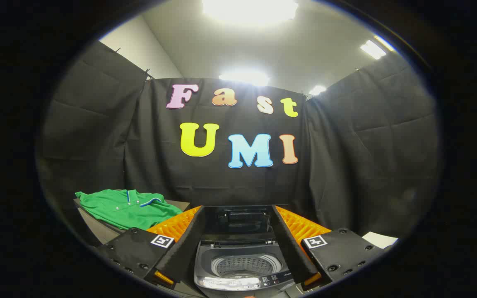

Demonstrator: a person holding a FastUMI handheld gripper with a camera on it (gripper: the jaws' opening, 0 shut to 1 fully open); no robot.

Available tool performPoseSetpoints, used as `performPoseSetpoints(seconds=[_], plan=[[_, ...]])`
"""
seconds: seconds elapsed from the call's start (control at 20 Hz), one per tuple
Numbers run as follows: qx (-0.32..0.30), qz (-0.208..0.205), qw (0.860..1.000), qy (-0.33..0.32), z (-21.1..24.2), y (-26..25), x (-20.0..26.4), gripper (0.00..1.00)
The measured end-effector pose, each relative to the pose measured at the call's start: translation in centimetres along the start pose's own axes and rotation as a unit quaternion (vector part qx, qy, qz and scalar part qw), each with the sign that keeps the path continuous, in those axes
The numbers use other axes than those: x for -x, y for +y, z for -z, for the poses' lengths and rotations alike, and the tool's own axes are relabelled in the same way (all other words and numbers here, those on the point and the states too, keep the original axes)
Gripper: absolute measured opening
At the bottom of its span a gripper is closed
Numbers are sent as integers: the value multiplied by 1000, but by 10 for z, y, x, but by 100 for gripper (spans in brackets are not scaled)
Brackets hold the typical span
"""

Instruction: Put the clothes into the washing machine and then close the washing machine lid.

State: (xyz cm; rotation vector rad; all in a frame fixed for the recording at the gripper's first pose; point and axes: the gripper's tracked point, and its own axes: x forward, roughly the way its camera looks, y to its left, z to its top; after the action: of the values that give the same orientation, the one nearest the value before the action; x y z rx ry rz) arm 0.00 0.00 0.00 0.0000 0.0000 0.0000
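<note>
Looking along my gripper (pixel 238 248), I see its fingers spread wide and holding nothing, with the washing machine (pixel 238 269) between them, lid (pixel 238 219) raised. A green shirt (pixel 128 207) lies on a table (pixel 97 229) beside the machine, beyond one finger.

I see a low table (pixel 97 229) left of the washing machine (pixel 238 265), a green shirt (pixel 128 207) lying flat across its top, collar toward the booth wall, my gripper (pixel 238 248) spread wide with its fingers apart, holding nothing
</note>
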Motion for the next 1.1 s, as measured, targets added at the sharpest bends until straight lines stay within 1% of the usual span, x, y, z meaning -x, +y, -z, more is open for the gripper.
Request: performPoseSetpoints(seconds=[0.7, 0.95, 1.1], plan=[[1, -13, 1000, 4, 1, 11, 2, 98], [-1, -22, 1000, 6, 0, 21, -3, 97], [-2, -38, 999, 4, -4, 37, -8, 98]])
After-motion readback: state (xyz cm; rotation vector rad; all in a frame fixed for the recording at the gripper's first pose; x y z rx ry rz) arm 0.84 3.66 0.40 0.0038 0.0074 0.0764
